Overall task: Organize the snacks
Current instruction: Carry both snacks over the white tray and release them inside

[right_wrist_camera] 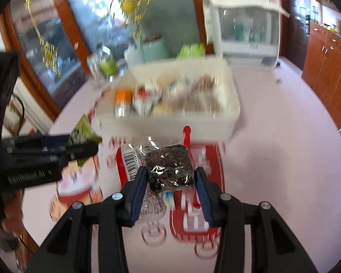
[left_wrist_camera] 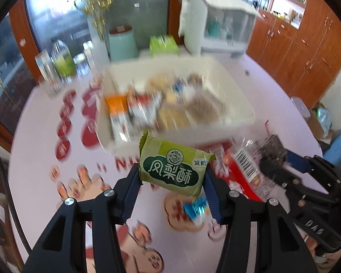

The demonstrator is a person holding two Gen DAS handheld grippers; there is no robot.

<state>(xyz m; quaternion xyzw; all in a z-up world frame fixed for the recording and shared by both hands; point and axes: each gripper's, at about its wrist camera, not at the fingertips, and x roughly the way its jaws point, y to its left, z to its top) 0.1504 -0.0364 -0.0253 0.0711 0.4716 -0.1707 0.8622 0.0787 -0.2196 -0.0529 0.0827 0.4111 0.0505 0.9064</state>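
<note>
Though near bin rim [left_wrist_camera: 216, 62], bare tabletop [left_wrist_camera: 272, 86].

My table [left_wrist_camera: 272, 86] is pale pink with red cartoon prints. At frame centre the white snack bin [left_wrist_camera: 236, 95] sits on it. Behind, at upper left, stand clear bottles [left_wrist_camera: 61, 59], a mint-green pot [left_wrist_camera: 122, 43] and a green box [left_wrist_camera: 163, 44]; a white cabinet [left_wrist_camera: 218, 20] is at upper right.
</note>
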